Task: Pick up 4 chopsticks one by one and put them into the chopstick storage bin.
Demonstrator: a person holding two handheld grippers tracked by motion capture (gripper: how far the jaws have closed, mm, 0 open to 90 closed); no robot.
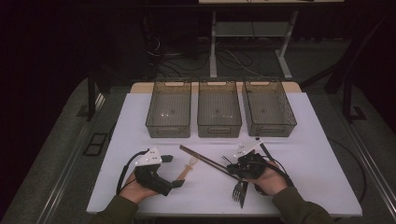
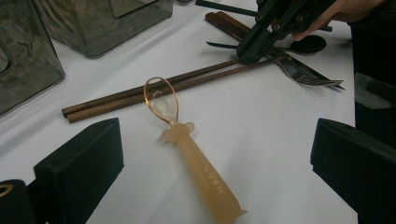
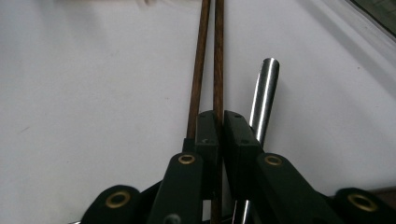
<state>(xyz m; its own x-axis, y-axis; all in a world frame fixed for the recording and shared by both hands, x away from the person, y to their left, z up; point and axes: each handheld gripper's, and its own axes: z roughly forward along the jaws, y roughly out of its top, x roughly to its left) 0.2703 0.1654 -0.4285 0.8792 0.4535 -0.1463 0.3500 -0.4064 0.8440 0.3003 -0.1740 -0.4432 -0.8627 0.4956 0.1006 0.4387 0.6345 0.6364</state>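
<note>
- Right gripper view is showing the right hand-held gripper (image 3: 218, 122) clenching one chopstick of the wooden chopsticks (image 3: 208, 56); the second stick is lying just left of the jaws, on the white table (image 3: 84, 93).
- Left hand-held gripper (image 2: 215, 158) is standing released, jaws wide apart, hovering around the amber spoon (image 2: 196, 163), not touching it.
- Chopsticks are lying mid-table, nearer than three grey bins (image 1: 219, 109).
- Metal handle (image 3: 264, 93) is running under the right jaws, its near end hidden.
- Forks (image 1: 239, 190) are partly hidden beneath the right hand.
</note>
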